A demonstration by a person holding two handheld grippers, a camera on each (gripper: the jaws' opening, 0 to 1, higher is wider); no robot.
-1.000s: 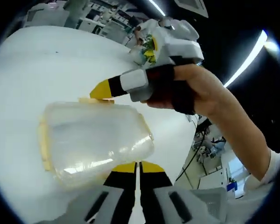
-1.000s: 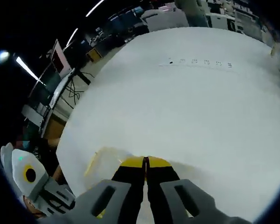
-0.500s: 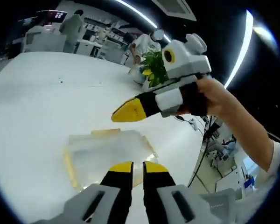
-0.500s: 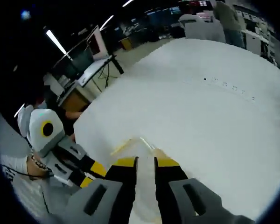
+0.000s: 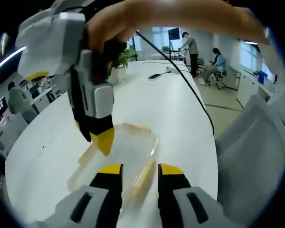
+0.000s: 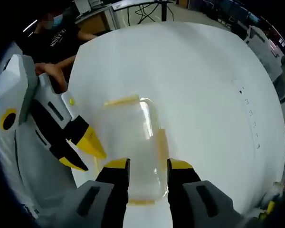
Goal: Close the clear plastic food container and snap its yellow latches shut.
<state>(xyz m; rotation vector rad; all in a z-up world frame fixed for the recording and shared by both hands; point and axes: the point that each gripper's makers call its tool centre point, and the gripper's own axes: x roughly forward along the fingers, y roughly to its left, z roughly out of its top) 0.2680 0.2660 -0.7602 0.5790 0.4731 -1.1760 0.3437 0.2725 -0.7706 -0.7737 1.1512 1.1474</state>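
The clear plastic container (image 5: 126,152) lies flat on the white table (image 5: 171,109), with yellow latches (image 5: 141,176) along its edges. My left gripper (image 5: 140,169) is open, its jaws on either side of the near latch and just above it. Held by a hand, the right gripper (image 5: 103,144) comes down from the upper left, its yellow tip over the container's top. In the right gripper view the container (image 6: 130,137) shows latches (image 6: 121,100) on three sides. My right gripper (image 6: 148,165) hangs open over it. The left gripper (image 6: 88,152) reaches in from the left, open.
A potted plant (image 5: 123,59), a black cable (image 5: 180,76) and a small dark device (image 5: 154,76) lie further along the table. A grey chair (image 5: 256,142) stands to the right, with people beyond. A person in a dark shirt (image 6: 57,35) sits at the table's edge.
Both grippers went from shut, through slightly apart, to open. Both cameras swung round and now look down on the container from opposite sides, with the right gripper above it.
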